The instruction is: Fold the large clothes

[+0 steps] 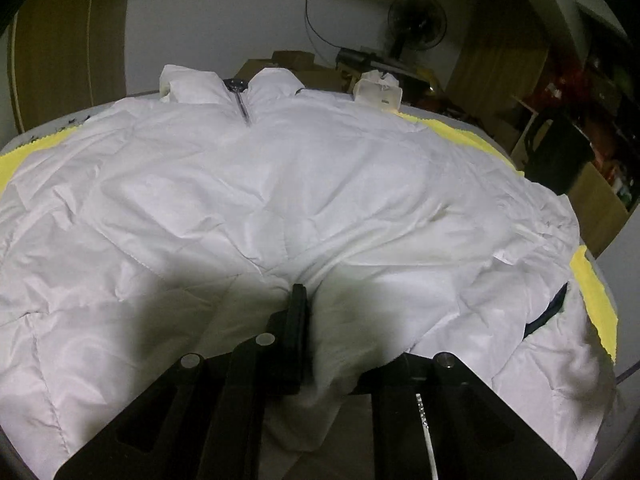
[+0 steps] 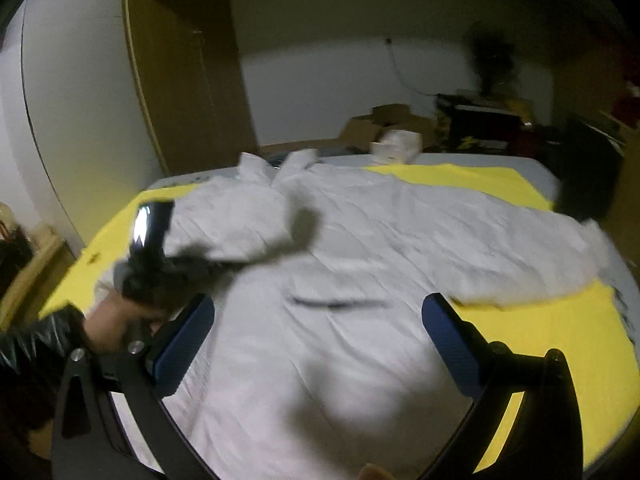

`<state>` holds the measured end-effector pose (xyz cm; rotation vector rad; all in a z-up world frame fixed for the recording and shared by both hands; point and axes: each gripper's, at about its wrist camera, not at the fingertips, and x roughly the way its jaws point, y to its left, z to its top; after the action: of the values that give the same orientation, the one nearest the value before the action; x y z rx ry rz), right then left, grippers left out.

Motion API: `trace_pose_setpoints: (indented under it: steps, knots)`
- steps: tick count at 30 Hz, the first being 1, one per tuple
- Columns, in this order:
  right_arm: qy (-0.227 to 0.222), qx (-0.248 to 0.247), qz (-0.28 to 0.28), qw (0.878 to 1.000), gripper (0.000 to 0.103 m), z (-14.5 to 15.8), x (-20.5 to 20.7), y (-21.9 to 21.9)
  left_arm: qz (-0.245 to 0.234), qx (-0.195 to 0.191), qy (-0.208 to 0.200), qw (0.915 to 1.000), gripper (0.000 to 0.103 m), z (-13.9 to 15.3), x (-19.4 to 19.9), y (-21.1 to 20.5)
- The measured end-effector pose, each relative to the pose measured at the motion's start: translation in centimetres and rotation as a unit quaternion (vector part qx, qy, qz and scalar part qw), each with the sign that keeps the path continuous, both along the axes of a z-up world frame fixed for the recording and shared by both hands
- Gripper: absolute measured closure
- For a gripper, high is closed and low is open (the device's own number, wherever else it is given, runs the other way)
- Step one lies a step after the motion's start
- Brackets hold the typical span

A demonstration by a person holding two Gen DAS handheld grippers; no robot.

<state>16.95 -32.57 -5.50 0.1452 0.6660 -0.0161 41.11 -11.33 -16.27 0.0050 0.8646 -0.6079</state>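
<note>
White puffer jacket (image 1: 280,168), judged light, soft and slippery, is pinched at its hem by left gripper (image 1: 310,312); right gripper (image 2: 320,344) is held spread, empty.

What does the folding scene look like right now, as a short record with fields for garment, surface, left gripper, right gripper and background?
garment: white padded jacket, spread flat, zip collar at the far end
surface: yellow cloth beneath the jacket
left gripper: shut on a pinch of jacket fabric at the near edge
right gripper: open, above the jacket, holding nothing
background: standing fan, cardboard boxes
</note>
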Motion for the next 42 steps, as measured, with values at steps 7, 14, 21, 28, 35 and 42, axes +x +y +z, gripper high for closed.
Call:
trace_pose_setpoints:
  steps: [7,14,21,28,35,42]
  knots:
    - [0.038,0.075,-0.032,0.996,0.000,1.1,6.2,-1.2,0.008,-0.030,-0.015,0.9994,0.084,2.6,-3.8,3.0]
    - [0.055,0.105,-0.095,0.988,0.000,-1.2,2.1,-5.8,0.043,-0.006,-0.062,0.9971,0.019,4.6,-4.9,2.6]
    - [0.051,0.107,-0.104,0.988,0.000,-1.7,0.1,-6.3,0.060,0.034,0.042,0.9967,0.018,2.1,1.7,-0.2]
    - [0.040,0.094,-0.090,0.991,0.000,-1.8,-1.6,-7.1,-0.023,0.044,0.012,0.9987,0.016,3.6,-5.4,-2.3]
    - [0.006,0.099,-0.086,0.991,0.000,-1.2,-4.7,-8.5,-0.080,-0.064,0.037,0.9940,0.015,7.4,-9.6,-4.1]
    - [-0.033,0.099,-0.115,0.988,0.000,-1.1,-8.8,-12.3,-0.022,-0.166,0.084,0.9822,0.000,10.0,-4.9,-9.4]
